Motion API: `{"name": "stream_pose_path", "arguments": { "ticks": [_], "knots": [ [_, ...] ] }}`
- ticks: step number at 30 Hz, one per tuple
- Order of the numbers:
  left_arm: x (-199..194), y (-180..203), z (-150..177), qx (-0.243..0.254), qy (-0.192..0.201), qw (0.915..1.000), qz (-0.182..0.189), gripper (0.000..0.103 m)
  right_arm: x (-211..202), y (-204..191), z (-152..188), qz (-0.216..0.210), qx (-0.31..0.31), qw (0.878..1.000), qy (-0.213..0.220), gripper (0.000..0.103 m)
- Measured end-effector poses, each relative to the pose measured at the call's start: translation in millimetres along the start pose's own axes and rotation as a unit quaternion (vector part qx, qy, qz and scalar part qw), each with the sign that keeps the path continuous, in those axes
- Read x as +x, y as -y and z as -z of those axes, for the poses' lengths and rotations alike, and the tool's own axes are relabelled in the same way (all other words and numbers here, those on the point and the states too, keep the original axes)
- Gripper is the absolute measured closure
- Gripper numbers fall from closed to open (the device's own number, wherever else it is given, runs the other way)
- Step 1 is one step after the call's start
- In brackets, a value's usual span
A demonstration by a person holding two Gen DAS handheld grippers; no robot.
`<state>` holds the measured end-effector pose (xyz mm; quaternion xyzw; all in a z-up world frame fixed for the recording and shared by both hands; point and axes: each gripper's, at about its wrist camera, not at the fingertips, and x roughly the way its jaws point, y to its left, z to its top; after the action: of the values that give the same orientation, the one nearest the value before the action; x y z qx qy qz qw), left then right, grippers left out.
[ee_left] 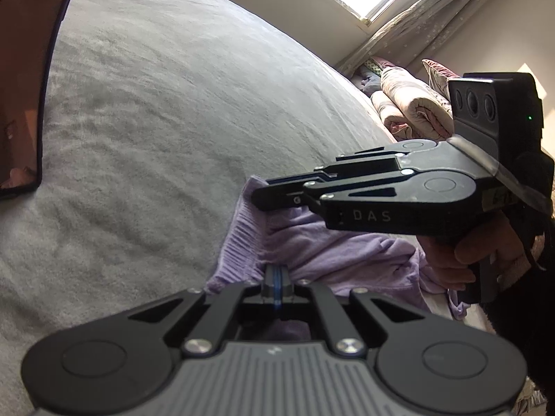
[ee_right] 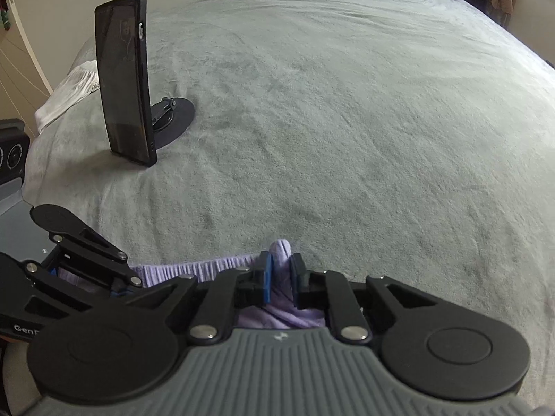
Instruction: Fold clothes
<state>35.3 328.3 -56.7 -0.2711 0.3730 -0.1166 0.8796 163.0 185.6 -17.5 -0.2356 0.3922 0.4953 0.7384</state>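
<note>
Grippers both look clamped on the purple sweater point(ee_left: 312, 239): left gripper point(ee_left: 276, 277) and right gripper point(ee_right: 280, 270) pinching its ribbed edge. Next, spread it flat on the bed point(ee_right: 329, 104).

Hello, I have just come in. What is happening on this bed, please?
A person holds a gripper in each hand and is handling a soft lilac knitted garment at the near edge of a grey fleece-covered bed. The left gripper is shut on its ribbed hem; the right gripper pinches a bunch of the fabric nearby. No fold is visible yet. A black tablet stands propped on the bed.
</note>
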Motion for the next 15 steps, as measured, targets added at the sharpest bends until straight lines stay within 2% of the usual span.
{"name": "stream_pose_path", "arguments": {
  "ticks": [7, 15],
  "knots": [
    [-4, -5, -2, -0.018, 0.022, 0.9996, -0.006, 0.101, -4, -7, -23, 0.038, -0.016, 0.998, 0.038, 0.095],
    [-4, -11, -9, -0.035, 0.029, 0.9989, -0.012, 0.099, 19, -6, -40, 0.063, -0.031, 0.997, 0.039, 0.095]
  ]
}}
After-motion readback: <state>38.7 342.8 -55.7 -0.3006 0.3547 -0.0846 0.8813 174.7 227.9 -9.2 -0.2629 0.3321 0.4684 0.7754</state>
